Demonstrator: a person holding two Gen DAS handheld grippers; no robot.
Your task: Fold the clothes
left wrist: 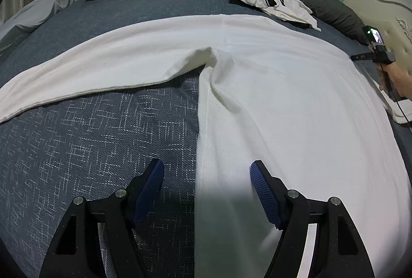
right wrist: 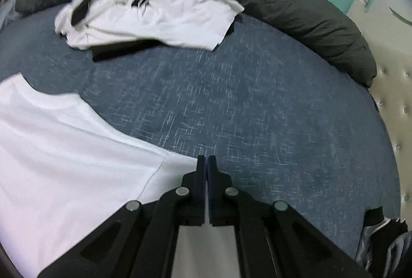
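Blue-padded fingers of the left claw (left wrist: 207,169) stand wide apart with nothing pinched between them, one over the bed cover (left wrist: 77,139) and one over the white shirt (left wrist: 283,102). That shirt lies spread flat on the bed, one long sleeve (left wrist: 90,72) stretched out to the left across the cover, its body running down under the claw.

From the right wrist view, the right claw (right wrist: 206,159) has its two fingers pressed together at the shirt's edge near the shoulder seam; whether cloth is caught between them cannot be told. The shirt's collar (right wrist: 49,100) shows at the left of that view. In the left view the right claw appears small at the far right edge, a hand (left wrist: 396,79) behind it.

Beyond the shirt sits one crumpled white garment (right wrist: 144,10) with black stripes, resting partly against one long dark grey duvet (right wrist: 296,10) rolled along the far side of the bed. One cream tufted headboard (right wrist: 394,108) stands at the right. One more black-and-grey garment (right wrist: 381,234) lies at the lower right of the right view.
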